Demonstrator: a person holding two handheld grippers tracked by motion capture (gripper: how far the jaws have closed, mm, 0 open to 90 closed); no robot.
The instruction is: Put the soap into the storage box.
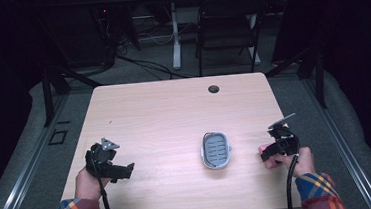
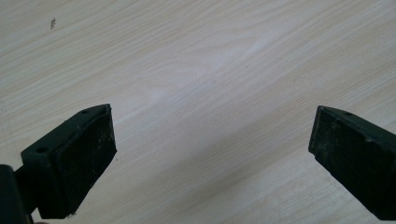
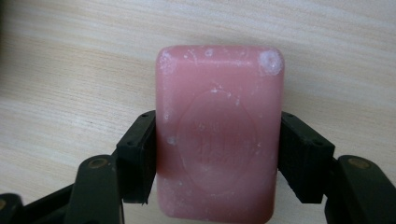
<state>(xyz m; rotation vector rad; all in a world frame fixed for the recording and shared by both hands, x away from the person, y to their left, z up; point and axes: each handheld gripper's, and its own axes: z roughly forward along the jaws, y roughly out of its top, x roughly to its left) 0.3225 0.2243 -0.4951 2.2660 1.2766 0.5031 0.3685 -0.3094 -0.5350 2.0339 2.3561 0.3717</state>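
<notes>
My right tongs (image 3: 218, 154) clamp the soap (image 3: 219, 135) between both pads — left tongs (image 2: 212, 144) gape over bare tabletop (image 2: 196, 60), hands low.

My left tongs (image 1: 112, 166) sit at the near left of the surface (image 1: 174, 110), with only bare surface between their jaws. My right tongs (image 1: 272, 150) sit at the near right, just inside the right edge, with the soap bar (image 3: 219, 135) between their jaws, touching both pads and reaching out past the tips. Between my two tongs, nearer the right ones, the soap dish (image 1: 216, 149) lies on the surface, well apart from the left tongs. At the far edge, right of centre, is a cable hole (image 1: 214, 88). Beyond the surface a folding chair (image 1: 227, 26) stands on the floor, with a desk leg (image 1: 174, 35) to its left.
</notes>
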